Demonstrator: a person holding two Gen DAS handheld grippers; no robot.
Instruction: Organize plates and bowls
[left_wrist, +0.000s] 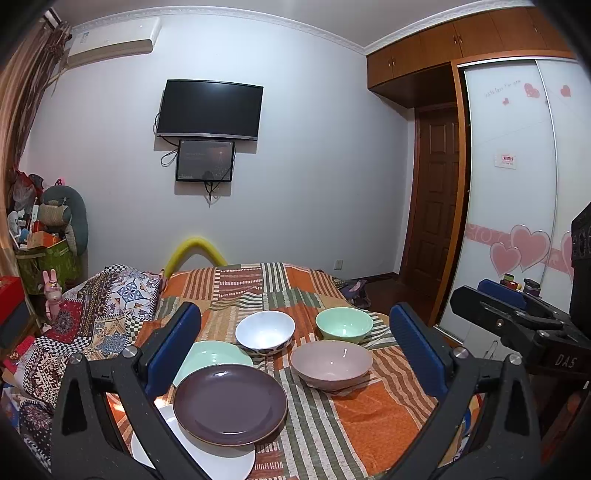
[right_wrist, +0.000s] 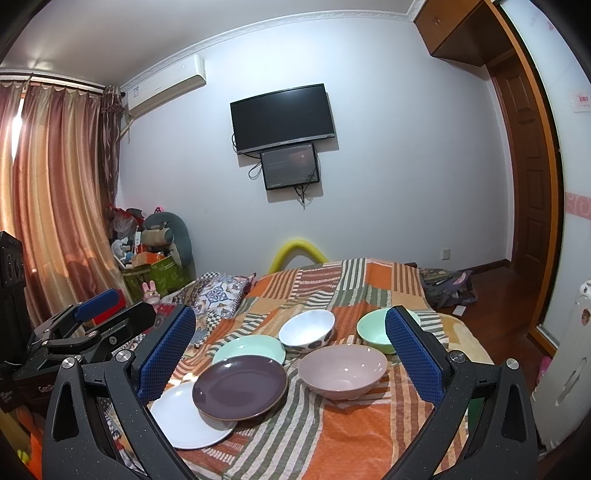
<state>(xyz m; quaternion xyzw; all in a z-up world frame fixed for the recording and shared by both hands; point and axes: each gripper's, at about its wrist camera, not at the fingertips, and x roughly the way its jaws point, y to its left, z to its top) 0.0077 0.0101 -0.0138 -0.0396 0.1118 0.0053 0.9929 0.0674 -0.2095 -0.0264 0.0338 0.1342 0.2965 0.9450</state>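
Note:
On the striped cloth lie three overlapping plates: a purple plate (left_wrist: 229, 403) (right_wrist: 240, 387) rests on a white plate (left_wrist: 207, 452) (right_wrist: 184, 421) and a mint plate (left_wrist: 210, 356) (right_wrist: 249, 349). Beyond stand a white spotted bowl (left_wrist: 265, 332) (right_wrist: 306, 329), a mint bowl (left_wrist: 344, 324) (right_wrist: 371, 331) and a pink bowl (left_wrist: 331, 363) (right_wrist: 342, 370). My left gripper (left_wrist: 295, 347) is open and empty, above the near dishes. My right gripper (right_wrist: 291, 354) is open and empty too; it also shows at the right in the left wrist view (left_wrist: 517, 317).
The dishes sit on a cloth-covered surface (left_wrist: 369, 424) that drops off at the right toward a wooden floor (right_wrist: 491, 295). A patterned quilt (left_wrist: 92, 314) lies to the left. A wardrobe (left_wrist: 517, 184) stands at the right, a TV (left_wrist: 210, 110) on the far wall.

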